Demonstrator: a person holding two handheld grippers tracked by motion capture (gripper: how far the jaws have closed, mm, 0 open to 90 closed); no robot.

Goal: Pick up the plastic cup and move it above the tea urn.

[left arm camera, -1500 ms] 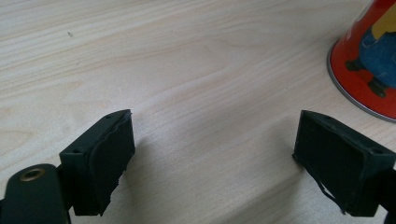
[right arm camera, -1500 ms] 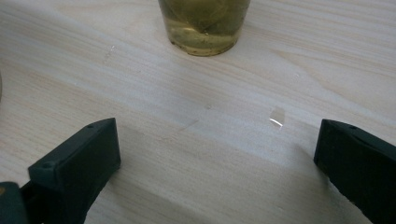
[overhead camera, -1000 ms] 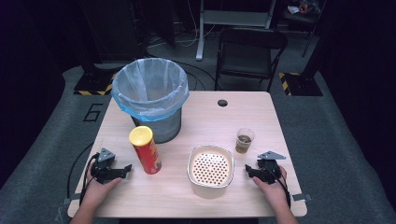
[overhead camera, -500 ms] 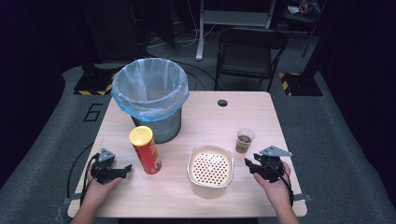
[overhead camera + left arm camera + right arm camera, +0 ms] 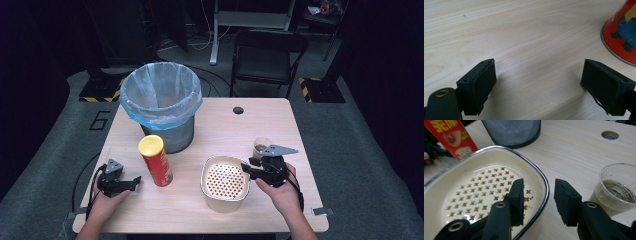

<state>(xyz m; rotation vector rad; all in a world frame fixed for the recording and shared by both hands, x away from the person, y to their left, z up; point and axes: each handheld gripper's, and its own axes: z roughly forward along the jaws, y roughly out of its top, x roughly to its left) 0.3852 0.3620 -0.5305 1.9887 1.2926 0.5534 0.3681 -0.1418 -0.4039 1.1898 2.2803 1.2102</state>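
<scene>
A cream bowl (image 5: 222, 204) with a dark rim and a cross-pattern floor (image 5: 474, 192) sits at the table's front centre. My right gripper (image 5: 246, 170) hovers at its right edge, lifted off the table. In the right gripper view the right gripper (image 5: 539, 186) has one jaw over the bowl's inside and one outside; the jaws have just been closing, a gap still shows, and nothing is pressed. My left gripper (image 5: 135, 181) rests open on the table at the front left, (image 5: 537, 82) empty, beside a red snack can (image 5: 156, 161) (image 5: 621, 30).
A mesh bin (image 5: 161, 105) with a blue liner stands behind the can. A clear plastic cup (image 5: 261, 146) (image 5: 616, 187) holding brownish liquid stands just right of the bowl. A cable hole (image 5: 238, 110) lies at the table's back. A black chair (image 5: 267, 55) stands beyond the table.
My right gripper has risen off the table and shifted left to the bowl's rim, with its jaws narrower than before. The left gripper, can, bowl and cup have stayed put.
</scene>
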